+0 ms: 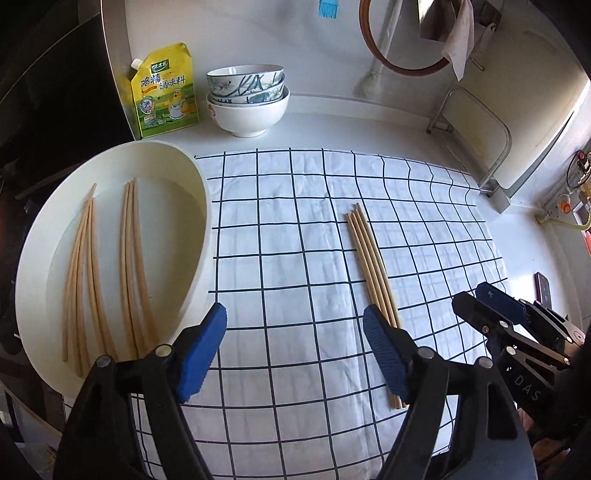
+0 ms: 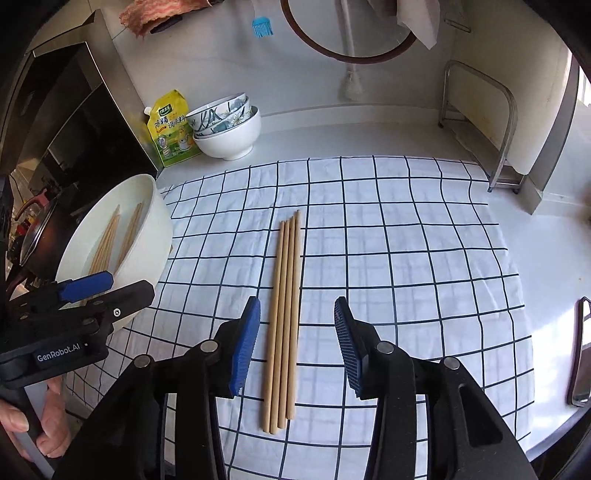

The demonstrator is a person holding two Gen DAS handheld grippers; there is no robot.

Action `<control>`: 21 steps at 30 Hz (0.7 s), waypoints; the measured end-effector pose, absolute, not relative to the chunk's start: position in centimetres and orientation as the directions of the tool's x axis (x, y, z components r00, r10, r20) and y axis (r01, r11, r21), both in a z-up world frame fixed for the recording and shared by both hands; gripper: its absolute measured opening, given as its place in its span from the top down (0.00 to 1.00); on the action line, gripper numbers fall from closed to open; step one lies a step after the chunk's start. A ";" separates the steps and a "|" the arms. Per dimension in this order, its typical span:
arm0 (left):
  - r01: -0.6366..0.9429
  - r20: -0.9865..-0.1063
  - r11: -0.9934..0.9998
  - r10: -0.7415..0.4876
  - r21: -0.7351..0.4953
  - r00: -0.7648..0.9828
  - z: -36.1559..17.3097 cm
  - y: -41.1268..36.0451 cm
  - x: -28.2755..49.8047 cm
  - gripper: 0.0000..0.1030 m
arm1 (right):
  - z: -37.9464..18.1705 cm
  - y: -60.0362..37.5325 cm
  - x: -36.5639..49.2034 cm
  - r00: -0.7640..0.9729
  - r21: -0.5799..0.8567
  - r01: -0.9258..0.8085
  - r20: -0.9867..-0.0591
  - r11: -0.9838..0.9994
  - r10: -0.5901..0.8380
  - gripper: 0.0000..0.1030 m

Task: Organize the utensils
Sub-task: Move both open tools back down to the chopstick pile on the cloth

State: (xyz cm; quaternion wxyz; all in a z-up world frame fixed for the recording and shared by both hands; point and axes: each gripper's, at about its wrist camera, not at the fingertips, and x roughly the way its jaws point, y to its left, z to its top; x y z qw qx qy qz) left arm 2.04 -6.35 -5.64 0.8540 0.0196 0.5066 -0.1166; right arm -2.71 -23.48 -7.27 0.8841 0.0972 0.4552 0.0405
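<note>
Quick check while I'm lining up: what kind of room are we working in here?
Most likely a home kitchen counter. Stacked bowls stand beside a yellow seasoning pouch at the back wall, a blue silicone brush hangs above them, and chopsticks lie on a checked cloth.

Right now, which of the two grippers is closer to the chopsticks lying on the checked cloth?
Right. The right gripper hangs open directly over the chopsticks on the cloth. The left gripper, also open, sits off to their side, nearer the white basin.

White counter [image 2: 369, 136], white wall [image 2: 221, 74], sunlight from right.
</note>
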 end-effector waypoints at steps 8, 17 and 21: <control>0.209 -0.883 0.977 -0.138 -0.046 0.449 -7.6 -8.1 2.1 0.27 | -9.2 -23.9 -2.3 0.564 0.213 -0.003 -0.806 0.977 0.177 0.58; 0.158 -0.892 0.987 -0.088 -0.019 0.444 -9.7 -8.1 2.0 0.24 | -12.0 -23.7 -0.9 0.530 0.188 -0.019 -0.831 0.982 0.169 0.58; 0.140 -0.901 0.990 -0.077 -0.018 0.428 -10.5 -8.1 2.1 0.24 | -13.4 -23.2 -0.4 0.499 0.181 -0.030 -0.850 0.983 0.172 0.58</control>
